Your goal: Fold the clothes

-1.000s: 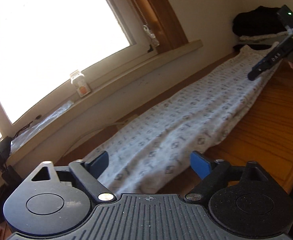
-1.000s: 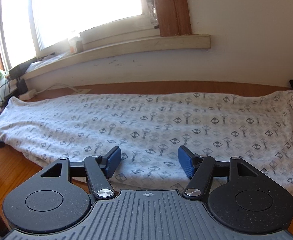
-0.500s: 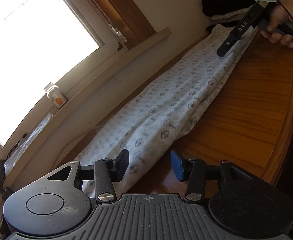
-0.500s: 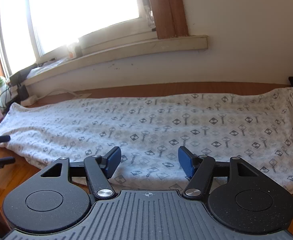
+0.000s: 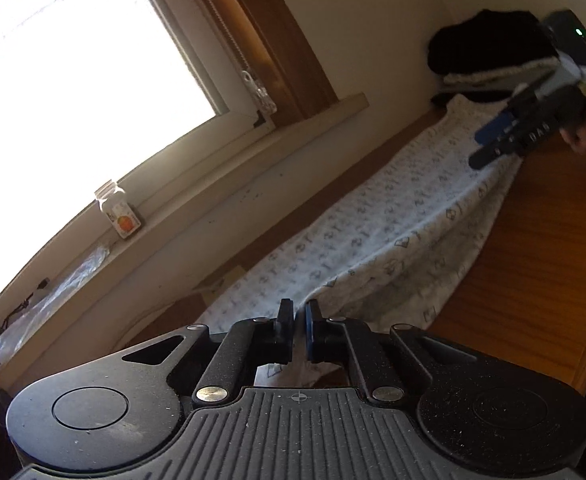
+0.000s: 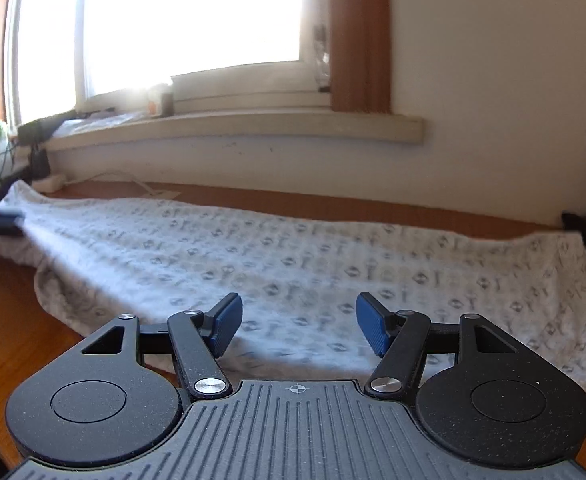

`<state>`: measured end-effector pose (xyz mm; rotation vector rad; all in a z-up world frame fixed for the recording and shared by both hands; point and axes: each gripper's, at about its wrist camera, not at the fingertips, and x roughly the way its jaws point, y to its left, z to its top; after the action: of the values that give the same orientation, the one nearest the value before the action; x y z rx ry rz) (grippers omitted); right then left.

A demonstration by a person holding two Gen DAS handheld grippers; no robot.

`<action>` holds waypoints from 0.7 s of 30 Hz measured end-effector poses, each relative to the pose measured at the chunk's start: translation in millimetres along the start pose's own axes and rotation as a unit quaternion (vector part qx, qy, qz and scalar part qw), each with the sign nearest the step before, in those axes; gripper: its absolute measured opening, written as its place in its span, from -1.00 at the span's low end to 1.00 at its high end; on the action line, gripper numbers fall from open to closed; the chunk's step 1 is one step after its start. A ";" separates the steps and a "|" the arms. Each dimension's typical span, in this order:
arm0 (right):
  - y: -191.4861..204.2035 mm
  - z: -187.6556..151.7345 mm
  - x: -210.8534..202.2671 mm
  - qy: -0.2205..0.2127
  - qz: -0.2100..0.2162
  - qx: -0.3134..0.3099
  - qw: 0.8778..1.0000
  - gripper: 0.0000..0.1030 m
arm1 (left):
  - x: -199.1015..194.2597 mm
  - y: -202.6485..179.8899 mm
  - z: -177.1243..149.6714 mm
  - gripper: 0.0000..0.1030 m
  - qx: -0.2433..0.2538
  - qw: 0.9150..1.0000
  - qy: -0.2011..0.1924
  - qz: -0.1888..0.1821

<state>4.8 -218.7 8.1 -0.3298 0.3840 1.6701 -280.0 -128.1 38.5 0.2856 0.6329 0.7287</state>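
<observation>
We see the patterned garment (image 5: 393,232) lying long along the wooden table (image 5: 541,248), stretching away from our left gripper (image 5: 299,316), whose jaws are closing on its near end. Our right gripper (image 6: 297,324), tilted downward, hovers spread above the far end's front edge.

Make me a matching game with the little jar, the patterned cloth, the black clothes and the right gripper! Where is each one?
Things:
1. little jar
2. patterned cloth
3. black clothes
4. right gripper

Places or states:
A. spread along the wooden table
B. open, over the cloth
C. on the windowsill
D. piled in the far corner

Pairs: 1-C, 2-A, 3-D, 4-B
</observation>
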 end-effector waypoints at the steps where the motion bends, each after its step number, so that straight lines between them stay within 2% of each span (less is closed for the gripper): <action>1: 7.7 0.6 -3.8 -0.008 0.019 0.006 1.000 0.13 | 1.2 4.9 2.6 -0.88 -0.004 1.000 -0.002 0.001; 2: 17.3 1.5 -7.7 -0.014 0.039 0.005 0.999 -0.03 | 2.9 9.1 4.9 -0.88 -0.006 1.000 -0.002 0.002; 4: 41.4 3.8 -13.3 -0.018 0.068 -0.012 0.997 -0.15 | 6.3 17.4 9.4 -0.88 -0.010 1.000 -0.004 0.004; 9: 94.7 8.5 -5.4 0.008 0.144 -0.037 0.989 -0.30 | 13.2 34.8 15.7 -0.89 -0.028 1.000 -0.003 0.007; 10: 102.9 8.0 -1.8 0.015 0.151 -0.044 0.987 -0.42 | 12.1 34.3 14.0 -0.89 -0.029 1.000 -0.001 0.005; 14: 124.1 4.4 10.6 0.031 0.156 -0.070 0.985 -0.42 | 1.2 23.9 2.8 -0.86 -0.024 1.000 0.010 0.001; 16: 123.1 5.0 10.9 0.031 0.154 -0.066 0.985 -0.41 | -4.8 16.5 -3.9 -0.58 -0.021 1.000 0.016 0.001; 18: 121.0 5.8 10.3 0.029 0.151 -0.061 0.986 -0.41 | -11.0 4.1 -12.9 -0.14 -0.016 1.000 0.018 0.001; 19: 120.3 6.3 9.7 0.028 0.149 -0.058 0.987 -0.41 | -12.0 -1.9 -17.2 -0.06 -0.012 1.000 0.020 -0.002; 21: 121.0 6.6 8.2 0.028 0.150 -0.056 0.987 -0.40 | -10.1 -13.4 -24.5 -0.05 0.005 1.000 0.027 -0.007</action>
<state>-116.2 -222.6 17.9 -0.4191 0.3967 1.9854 -294.1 -144.0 17.7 0.2713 0.6887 0.7227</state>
